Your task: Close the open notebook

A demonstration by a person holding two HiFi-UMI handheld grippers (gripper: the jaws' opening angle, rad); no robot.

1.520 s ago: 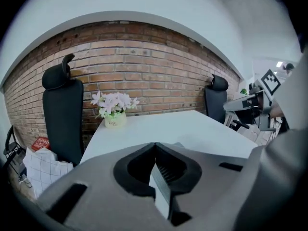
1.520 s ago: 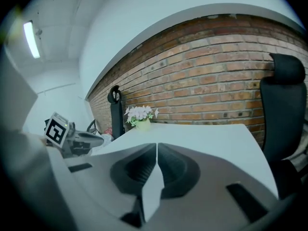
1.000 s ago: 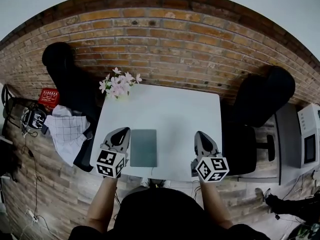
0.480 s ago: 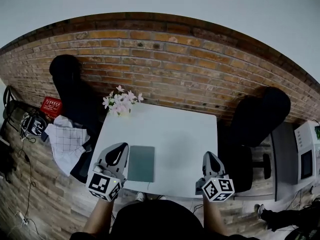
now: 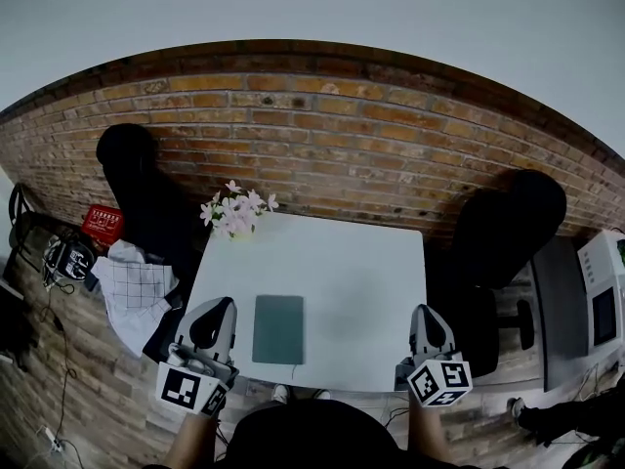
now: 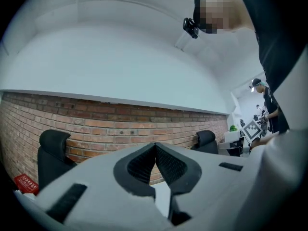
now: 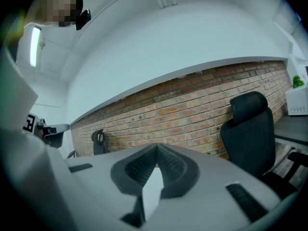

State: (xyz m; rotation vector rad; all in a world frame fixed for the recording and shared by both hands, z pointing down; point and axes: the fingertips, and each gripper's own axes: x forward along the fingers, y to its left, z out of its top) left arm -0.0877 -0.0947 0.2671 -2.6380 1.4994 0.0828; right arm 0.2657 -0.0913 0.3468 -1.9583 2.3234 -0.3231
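Observation:
A dark green notebook lies closed and flat on the white table, near its front edge. My left gripper is at the table's front left corner, left of the notebook and apart from it. In the left gripper view its jaws meet at the tips with nothing between them. My right gripper is at the front right edge, well away from the notebook. The right gripper view shows its jaws shut and empty, pointing level at the brick wall.
A vase of pink flowers stands at the table's back left corner. Black office chairs stand right and left of the table. A brick wall runs behind. A checked cloth and a red box lie at the left.
Both grippers have drawn back toward the table's front edge and risen, the left more. The view has tipped up, showing more wall. The notebook has stayed closed and still.

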